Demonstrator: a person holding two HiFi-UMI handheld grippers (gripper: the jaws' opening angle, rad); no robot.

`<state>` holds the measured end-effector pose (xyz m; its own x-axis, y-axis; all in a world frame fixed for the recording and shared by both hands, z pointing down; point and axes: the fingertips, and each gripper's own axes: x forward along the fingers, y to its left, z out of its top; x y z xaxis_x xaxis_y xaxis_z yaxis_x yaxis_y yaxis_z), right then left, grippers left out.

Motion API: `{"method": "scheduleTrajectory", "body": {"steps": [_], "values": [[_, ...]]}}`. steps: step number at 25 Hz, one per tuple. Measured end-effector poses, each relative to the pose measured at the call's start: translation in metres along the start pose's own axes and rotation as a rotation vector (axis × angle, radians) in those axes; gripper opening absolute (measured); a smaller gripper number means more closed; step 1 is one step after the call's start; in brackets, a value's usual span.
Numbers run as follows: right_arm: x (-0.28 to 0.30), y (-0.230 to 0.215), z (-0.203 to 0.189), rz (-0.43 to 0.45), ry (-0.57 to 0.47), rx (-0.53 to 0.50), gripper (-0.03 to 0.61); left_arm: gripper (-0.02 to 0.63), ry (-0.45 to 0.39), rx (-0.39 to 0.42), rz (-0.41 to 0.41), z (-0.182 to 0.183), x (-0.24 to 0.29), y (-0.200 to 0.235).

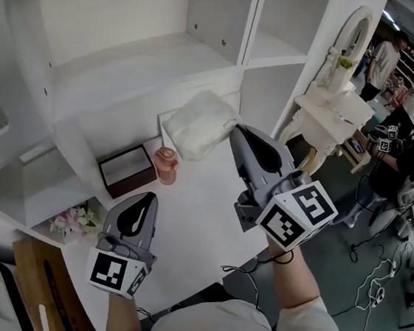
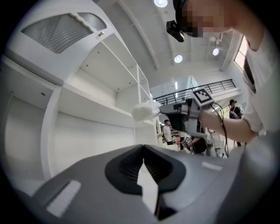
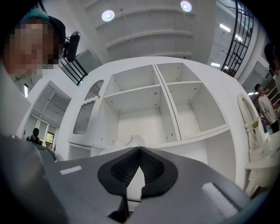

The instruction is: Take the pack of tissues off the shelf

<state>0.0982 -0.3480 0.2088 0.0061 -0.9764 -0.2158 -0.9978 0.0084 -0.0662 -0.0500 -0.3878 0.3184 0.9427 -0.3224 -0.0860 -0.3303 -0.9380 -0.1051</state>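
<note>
Your grey left gripper (image 2: 143, 148) is nearest you, its jaws closed together on nothing, above the white tabletop (image 1: 200, 227). Just beyond it stand a dark brown box (image 1: 126, 168) and a small pink jar (image 1: 166, 165). Your grey right gripper (image 1: 235, 129) has its jaws pinched tight on the edge of the soft white pack of tissues (image 1: 201, 123), which sits at its tips, just in front of the white shelf unit (image 1: 131, 48).

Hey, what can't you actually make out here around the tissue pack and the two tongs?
- Whether the right tongs pinch the pack of tissues: in the head view their tip meets it, and in the right gripper view the shut jaws cover the contact.
- Print on the pack: too small in the right gripper view.
- Brown box: its dark top covers the inside, head view.
</note>
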Motion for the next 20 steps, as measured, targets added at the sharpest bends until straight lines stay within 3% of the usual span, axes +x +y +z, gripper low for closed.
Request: {"method": "scheduleTrajectory", "body": {"steps": [20], "values": [[-0.055, -0.006, -0.102, -0.049, 0.129, 0.106, 0.000, 0.002, 0.013, -0.001, -0.006, -0.004, 0.004, -0.009]]}}
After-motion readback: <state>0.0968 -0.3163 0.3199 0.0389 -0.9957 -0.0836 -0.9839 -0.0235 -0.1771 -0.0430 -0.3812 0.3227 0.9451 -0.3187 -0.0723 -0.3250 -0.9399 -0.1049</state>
